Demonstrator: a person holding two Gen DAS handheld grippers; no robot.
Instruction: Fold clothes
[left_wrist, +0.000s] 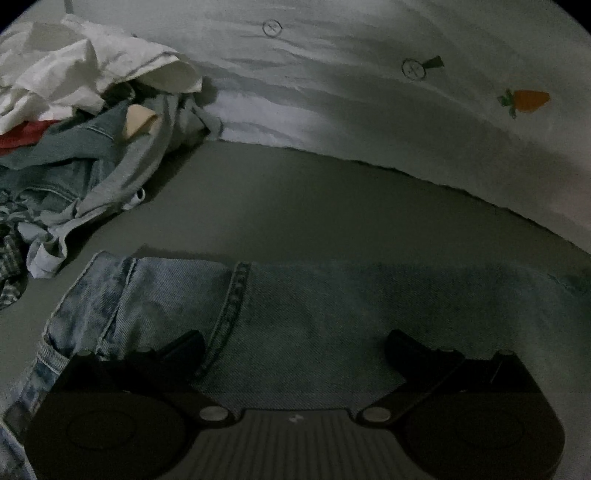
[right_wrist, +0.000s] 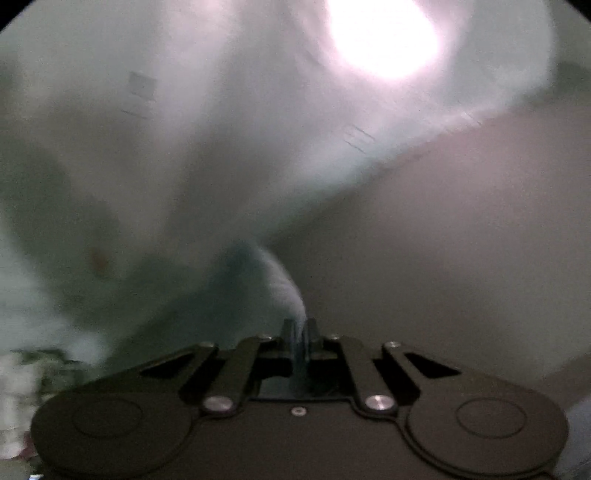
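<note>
The left gripper (left_wrist: 295, 349) stands spread wide and released, its two dark fingers (left_wrist: 183, 345) resting low over a pair of light-washed jeans (left_wrist: 280, 306) with nothing pinched between them. The jeans lie flat across the near part of a grey-green bed surface (left_wrist: 280, 199), a stitched seam (left_wrist: 236, 295) running between the fingers and away from them, and the hem end (left_wrist: 92, 295) lying to the left. Farther off to the left sits a heap of unfolded clothes (left_wrist: 81, 140): white cloth on top, grey and denim pieces below, a bit of red at the left edge. Beyond the bed surface, on the far side, lies a pale quilt (left_wrist: 369, 96) printed with a small orange carrot (left_wrist: 528, 100).

The right gripper (right_wrist: 303, 326) is clenched, its fingers pressed together on a narrow pinch of blue-white fabric (right_wrist: 284, 284), which rises from the fingertips toward the far left. This view is badly blurred; what garment the fabric belongs to cannot be told. Past it show pale bedding (right_wrist: 184, 147) and a bright glare (right_wrist: 384, 37) at the far top.
</note>
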